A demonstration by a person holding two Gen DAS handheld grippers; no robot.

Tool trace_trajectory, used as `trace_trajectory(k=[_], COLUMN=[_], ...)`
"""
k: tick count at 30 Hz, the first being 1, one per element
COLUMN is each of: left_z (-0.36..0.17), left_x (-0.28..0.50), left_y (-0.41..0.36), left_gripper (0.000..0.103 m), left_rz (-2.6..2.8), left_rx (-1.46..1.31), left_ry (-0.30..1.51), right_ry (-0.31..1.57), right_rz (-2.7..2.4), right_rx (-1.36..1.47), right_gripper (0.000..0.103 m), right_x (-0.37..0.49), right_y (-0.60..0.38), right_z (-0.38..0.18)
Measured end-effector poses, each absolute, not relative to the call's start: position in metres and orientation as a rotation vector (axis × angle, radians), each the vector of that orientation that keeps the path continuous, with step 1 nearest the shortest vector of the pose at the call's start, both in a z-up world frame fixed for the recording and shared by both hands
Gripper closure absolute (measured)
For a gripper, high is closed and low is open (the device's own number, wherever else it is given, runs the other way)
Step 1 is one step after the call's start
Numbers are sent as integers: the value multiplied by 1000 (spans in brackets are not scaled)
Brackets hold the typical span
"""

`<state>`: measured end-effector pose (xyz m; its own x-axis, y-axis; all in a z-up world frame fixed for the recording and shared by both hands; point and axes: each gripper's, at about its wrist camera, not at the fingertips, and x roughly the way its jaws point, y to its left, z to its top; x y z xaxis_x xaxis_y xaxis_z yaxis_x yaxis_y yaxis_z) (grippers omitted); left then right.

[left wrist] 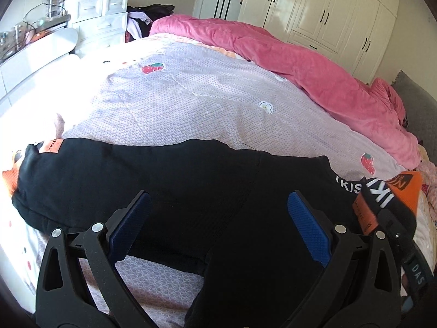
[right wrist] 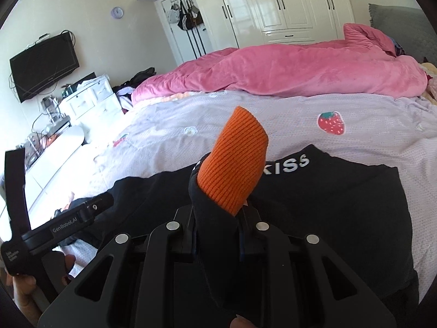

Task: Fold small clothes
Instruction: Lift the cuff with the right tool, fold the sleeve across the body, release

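Both tongs hung over the bed. Right tongs (right wrist: 218,213) were clamped on the orange ribbed knit cuff (right wrist: 235,164) of the black garment with white lettering (right wrist: 327,205), lifting that cuff upright above the cloth. Left tongs (left wrist: 218,213) stood wide apart with their blue textured pads (left wrist: 308,227) hovering over the black fabric, gripping nothing. The garment lay spread across the near part of the lilac strawberry-print bedsheet (left wrist: 191,104), while a rumpled pink plush quilt (left wrist: 314,73) was heaped along the far side of the bed.
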<state>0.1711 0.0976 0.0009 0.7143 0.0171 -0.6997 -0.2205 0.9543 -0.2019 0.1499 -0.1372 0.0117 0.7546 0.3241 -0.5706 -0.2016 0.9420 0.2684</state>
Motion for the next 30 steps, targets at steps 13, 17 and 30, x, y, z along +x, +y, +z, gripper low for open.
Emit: trace_trajectory(k=[13, 17, 30], left_z=[-5, -12, -40], left_x=[165, 164, 180], left_y=[93, 76, 28], left_gripper=[9, 9, 94], left_rz=[24, -83, -167], left_rx=[-339, -350, -232], left_ry=[778, 801, 853], right_ry=[663, 672, 701], right_rz=[414, 324, 102], right_rx=[137, 143, 137], right_gripper=[40, 38, 37], right_x=[120, 121, 110], right_y=[-140, -171, -262], right_z=[19, 18, -2])
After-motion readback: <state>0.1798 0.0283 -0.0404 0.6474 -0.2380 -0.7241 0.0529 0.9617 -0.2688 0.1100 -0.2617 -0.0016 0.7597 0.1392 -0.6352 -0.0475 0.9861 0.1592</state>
